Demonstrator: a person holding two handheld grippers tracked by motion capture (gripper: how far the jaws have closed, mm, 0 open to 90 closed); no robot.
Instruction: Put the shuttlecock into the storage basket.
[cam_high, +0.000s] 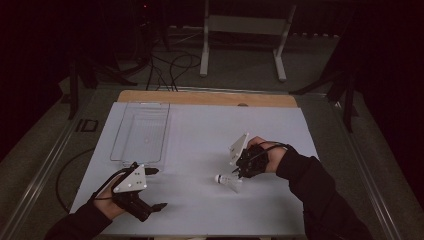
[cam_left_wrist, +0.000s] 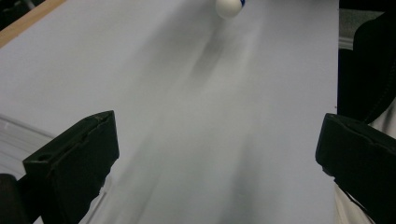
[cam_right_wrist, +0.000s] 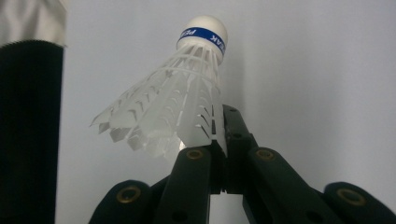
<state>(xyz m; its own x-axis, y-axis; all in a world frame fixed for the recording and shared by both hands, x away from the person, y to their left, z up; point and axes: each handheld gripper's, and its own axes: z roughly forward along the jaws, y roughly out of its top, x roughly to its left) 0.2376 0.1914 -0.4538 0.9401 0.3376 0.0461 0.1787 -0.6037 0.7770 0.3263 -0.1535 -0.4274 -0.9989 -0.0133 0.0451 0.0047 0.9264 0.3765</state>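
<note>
One shuttlecock (cam_right_wrist: 180, 100) in rt tongs (cam_right_wrist: 219, 135)

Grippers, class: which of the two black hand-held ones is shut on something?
The right gripper, pinching the skirt edge of the white plastic shuttlecock; the left gripper stands wide open, holding nothing.

Left gripper (cam_high: 150, 189) jaws wide, bare table (cam_high: 200, 135) straight ahead of them. Wire basket (cam_high: 141, 132) just beyond it blocks that side. Right gripper (cam_high: 239, 176) pinches shuttlecock (cam_high: 227, 181) skirt; open surface past the cork.
</note>
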